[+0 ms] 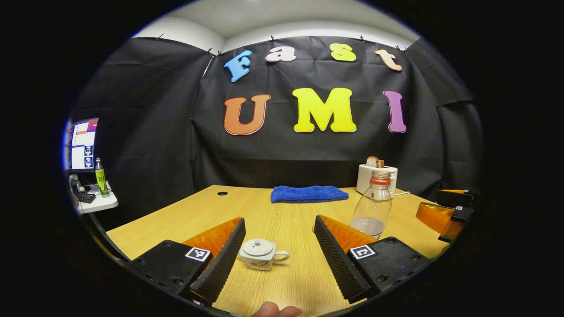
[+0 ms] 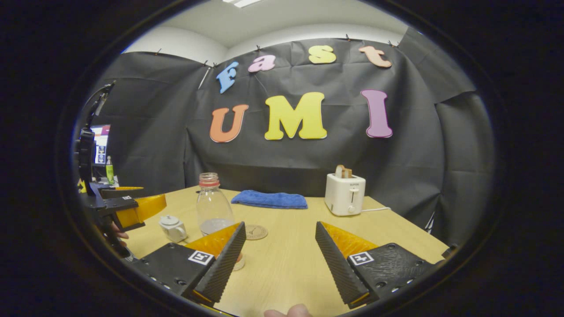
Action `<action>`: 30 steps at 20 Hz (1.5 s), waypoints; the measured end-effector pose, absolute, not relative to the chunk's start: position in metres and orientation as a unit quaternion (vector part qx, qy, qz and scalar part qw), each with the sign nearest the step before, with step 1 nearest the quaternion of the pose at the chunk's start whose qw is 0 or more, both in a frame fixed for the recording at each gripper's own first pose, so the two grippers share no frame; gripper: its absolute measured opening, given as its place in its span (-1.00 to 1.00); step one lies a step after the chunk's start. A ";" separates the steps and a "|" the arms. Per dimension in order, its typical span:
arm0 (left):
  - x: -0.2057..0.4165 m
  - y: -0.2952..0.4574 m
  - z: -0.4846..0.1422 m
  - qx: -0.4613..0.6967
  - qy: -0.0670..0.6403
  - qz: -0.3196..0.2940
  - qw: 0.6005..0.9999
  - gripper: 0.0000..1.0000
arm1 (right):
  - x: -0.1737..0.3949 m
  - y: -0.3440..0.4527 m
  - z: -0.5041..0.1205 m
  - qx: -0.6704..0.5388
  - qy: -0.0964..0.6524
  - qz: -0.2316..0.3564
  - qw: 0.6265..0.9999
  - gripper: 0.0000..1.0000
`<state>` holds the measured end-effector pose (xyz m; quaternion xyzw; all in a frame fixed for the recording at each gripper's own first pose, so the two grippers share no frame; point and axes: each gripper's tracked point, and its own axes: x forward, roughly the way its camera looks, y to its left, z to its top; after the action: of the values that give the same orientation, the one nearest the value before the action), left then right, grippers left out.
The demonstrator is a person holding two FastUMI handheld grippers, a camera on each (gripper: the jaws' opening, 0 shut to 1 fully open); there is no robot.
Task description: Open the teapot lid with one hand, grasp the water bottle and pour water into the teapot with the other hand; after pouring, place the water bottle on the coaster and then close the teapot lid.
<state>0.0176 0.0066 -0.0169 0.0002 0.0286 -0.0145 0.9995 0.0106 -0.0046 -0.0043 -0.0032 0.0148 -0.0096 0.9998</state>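
Both tongs (image 1: 280, 246) (image 2: 280, 251) agape, teapot (image 1: 261, 254) lidded

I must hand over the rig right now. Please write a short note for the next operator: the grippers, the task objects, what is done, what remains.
Left gripper: open, holding nothing, aimed at the teapot.
Right gripper: open, holding nothing, water bottle just ahead on its left.
Teapot stands on the table with its lid on. Bottle is upright, cap on, a little water inside. Coaster lies bare beside the bottle.
Done: nothing yet.
Left: lift lid, pour, set bottle on coaster, close lid.
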 end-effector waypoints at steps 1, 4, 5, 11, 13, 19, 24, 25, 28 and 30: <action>0.018 0.007 -0.020 0.001 0.033 -0.017 0.999 0.97 | 0.011 -0.002 -0.005 0.000 0.017 -0.006 1.000 0.94; 0.023 0.012 -0.026 0.001 0.045 -0.017 0.999 0.96 | 0.012 0.001 -0.007 0.006 0.021 -0.002 1.000 0.94; 0.024 0.014 -0.028 0.001 0.048 -0.016 0.999 0.95 | 0.012 0.000 -0.008 0.006 0.022 -0.005 1.000 0.94; 0.040 0.024 -0.049 0.000 0.084 -0.014 0.996 0.89 | 0.013 -0.015 -0.012 0.008 0.028 -0.022 0.999 0.91; 0.045 0.027 -0.058 0.006 0.099 -0.014 0.995 0.84 | 0.013 -0.021 -0.015 0.013 0.031 -0.027 0.999 0.91; 0.057 0.035 -0.075 0.020 0.130 -0.012 0.991 0.48 | 0.014 -0.029 -0.022 0.015 0.040 -0.035 0.998 0.91; 0.063 0.038 -0.086 0.031 0.153 -0.014 0.988 0.09 | 0.016 -0.029 -0.024 0.012 0.044 -0.036 0.998 0.91; 0.065 0.038 -0.089 0.034 0.157 -0.016 0.987 0.02 | 0.017 -0.029 -0.025 0.012 0.044 -0.036 0.998 0.94; 0.065 0.039 -0.092 0.043 0.159 -0.021 0.986 -0.24 | 0.017 -0.027 -0.027 0.011 0.048 -0.032 0.998 0.91; 0.067 0.041 -0.092 0.045 0.162 -0.019 0.986 -0.33 | 0.016 -0.026 -0.027 0.008 0.047 -0.030 0.998 0.94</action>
<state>0.0672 0.0412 -0.0919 0.0446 0.1615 -0.0194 0.9857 0.0158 -0.0259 -0.0266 0.0078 0.0467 -0.0297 0.9984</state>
